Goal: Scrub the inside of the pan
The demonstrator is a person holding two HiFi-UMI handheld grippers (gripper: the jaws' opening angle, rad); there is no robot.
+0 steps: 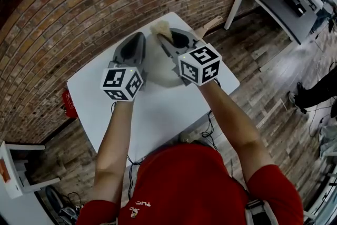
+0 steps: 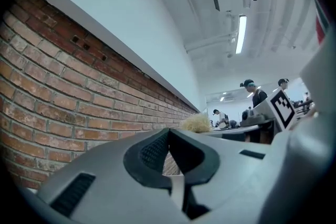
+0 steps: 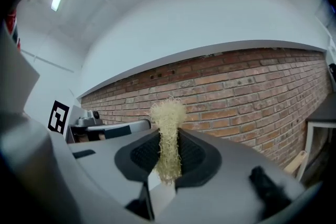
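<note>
On the left, the left gripper is hovering over the white table with its jaws pressed together on nothing; the left gripper view is showing them meeting with only brick wall beyond, so this tool is doing no work at present. Just right of it, the pan is sitting on the table as a pale round shape between and partly beneath the two grippers, its wooden handle pointing away to the far right edge. Further right, the right gripper is clamping a tuft of pale fibrous scrubber between its pads, the top of the tuft sticking out past the jaw tips. Both gripper views are looking towards the wall rather than down into the pan, so the scrubber appears to be raised clear of the pan's surface; I am judging the work to be at the approach, with scrubbing contact not being made right now. The next move is calling for tipping the right gripper down into the pan's inside, while the left is probably needing to open and steady the rim or handle.
</note>
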